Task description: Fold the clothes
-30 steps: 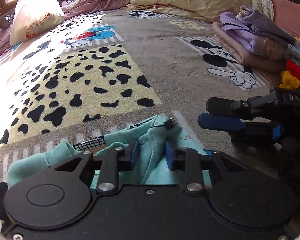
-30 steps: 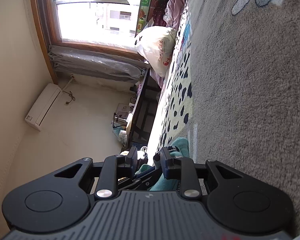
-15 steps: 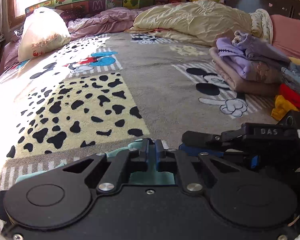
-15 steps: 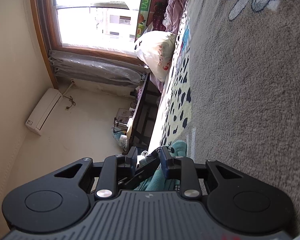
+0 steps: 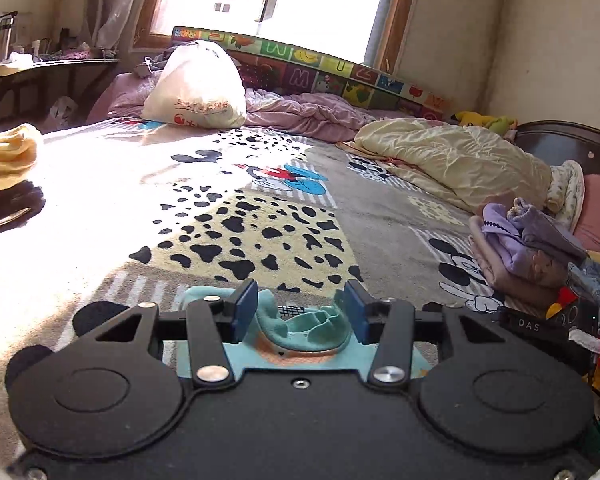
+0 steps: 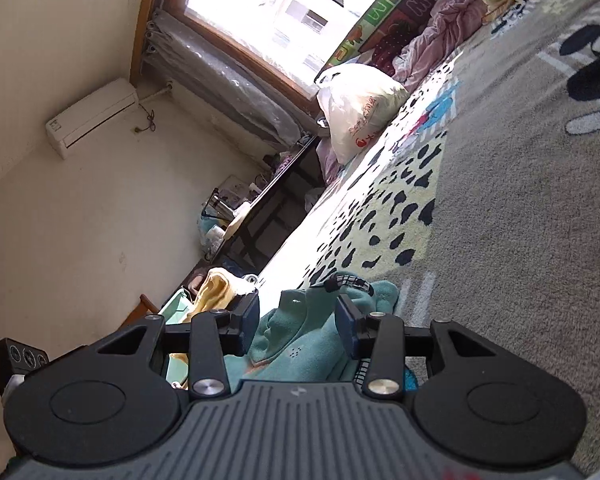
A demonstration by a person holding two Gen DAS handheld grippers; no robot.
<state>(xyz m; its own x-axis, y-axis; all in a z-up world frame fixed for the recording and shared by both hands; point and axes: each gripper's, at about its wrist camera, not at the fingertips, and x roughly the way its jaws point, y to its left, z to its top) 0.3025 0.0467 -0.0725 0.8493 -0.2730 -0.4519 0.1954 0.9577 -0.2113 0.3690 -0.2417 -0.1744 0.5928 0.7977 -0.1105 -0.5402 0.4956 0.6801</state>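
patterned bedspread (image 5: 380,216) under teal garment (image 5: 300,324), grippers agape.

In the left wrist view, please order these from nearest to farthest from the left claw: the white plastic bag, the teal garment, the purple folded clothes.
1. The teal garment lies right between the fingers of the open left claw.
2. The purple folded clothes are on the right side of the bed, farther out.
3. The white plastic bag is at the far end, near the window.
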